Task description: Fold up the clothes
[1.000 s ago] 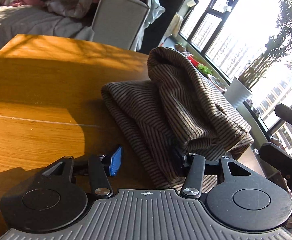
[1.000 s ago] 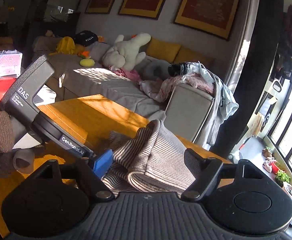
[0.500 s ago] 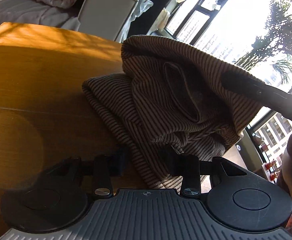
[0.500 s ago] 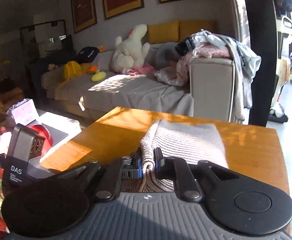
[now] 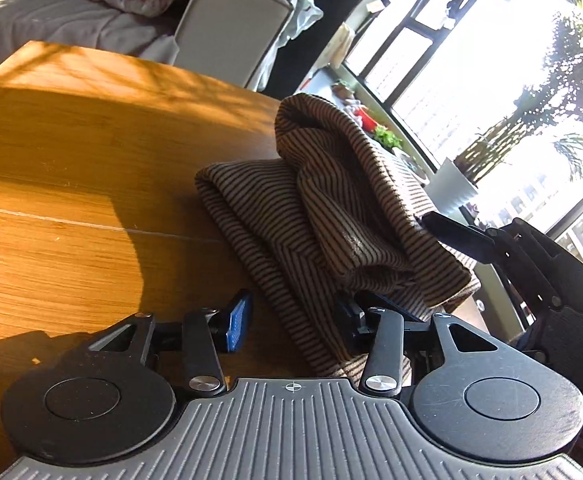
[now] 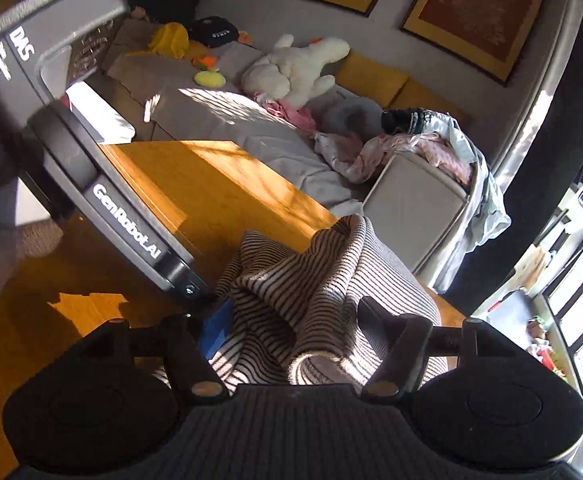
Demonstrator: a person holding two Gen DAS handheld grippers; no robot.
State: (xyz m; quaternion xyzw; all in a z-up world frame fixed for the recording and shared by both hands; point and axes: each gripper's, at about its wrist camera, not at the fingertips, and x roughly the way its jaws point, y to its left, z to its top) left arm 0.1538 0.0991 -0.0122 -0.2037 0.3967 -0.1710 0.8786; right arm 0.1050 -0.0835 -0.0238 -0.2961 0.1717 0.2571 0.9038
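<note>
Garment: a brown striped knit garment (image 5: 331,216) lies bunched and partly doubled over on the wooden table (image 5: 71,184), near the table's window-side edge.
Left gripper: the left gripper (image 5: 291,312) sits at the garment's near hem; its jaws are opening, cloth lies between them, and the blue pad (image 5: 237,322) stands clear of the fabric (the other finger is hidden under a fold).
Right gripper: the right gripper (image 6: 291,332) sits on the garment's window side, jaws opening, with a roll of cloth between the fingers but not pinched.
Step in hand: judged as letting go after a fold has been laid over.
Next move: likely calls for a fresh hold on an edge of the garment, then flattening the raised hump on its far side.
Containers: none on the table (a white plant pot (image 5: 451,188) beyond the garment, by the window, holds a leafy plant).
</note>
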